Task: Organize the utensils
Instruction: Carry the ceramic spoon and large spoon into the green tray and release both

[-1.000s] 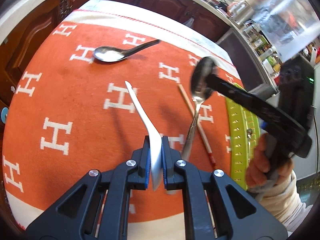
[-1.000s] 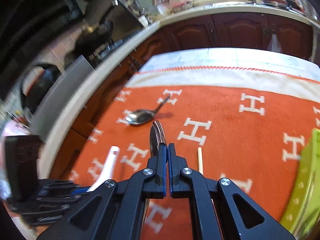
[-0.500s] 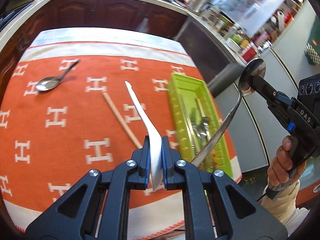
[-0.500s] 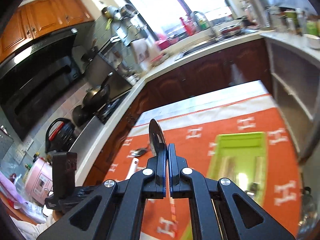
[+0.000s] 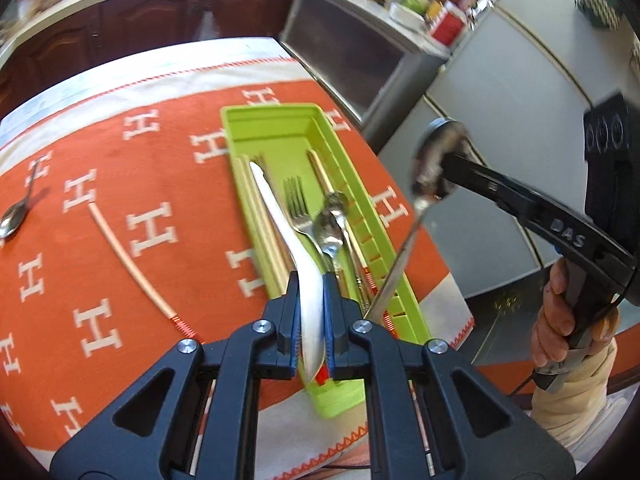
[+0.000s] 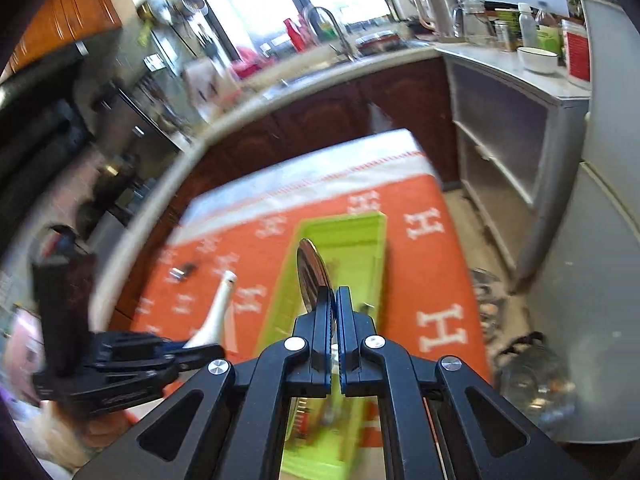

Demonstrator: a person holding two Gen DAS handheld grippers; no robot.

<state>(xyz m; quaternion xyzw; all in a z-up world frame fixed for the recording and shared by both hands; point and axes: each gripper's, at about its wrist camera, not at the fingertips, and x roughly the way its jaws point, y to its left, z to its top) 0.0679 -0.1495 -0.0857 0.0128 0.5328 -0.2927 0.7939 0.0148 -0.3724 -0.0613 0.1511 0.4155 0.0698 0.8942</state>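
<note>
My right wrist view is smeared, so the tray contents there are unreadable. I see an orange cloth [image 5: 132, 168] with white H marks, dark kitchen cabinets behind. My left gripper [image 5: 311, 316] clamps a white spoon [image 5: 280, 236], handle pointing away over the green tray [image 5: 280, 128]. My right gripper [image 6: 334, 300] pinches a metal spoon [image 5: 434, 168] by its bowl, handle slanting down toward the tray.

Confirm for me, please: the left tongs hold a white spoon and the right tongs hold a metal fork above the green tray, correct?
Not quite. The right tongs hold a metal spoon, not a fork, as the left wrist view shows. The left tongs do hold the white spoon above the green tray.
</note>
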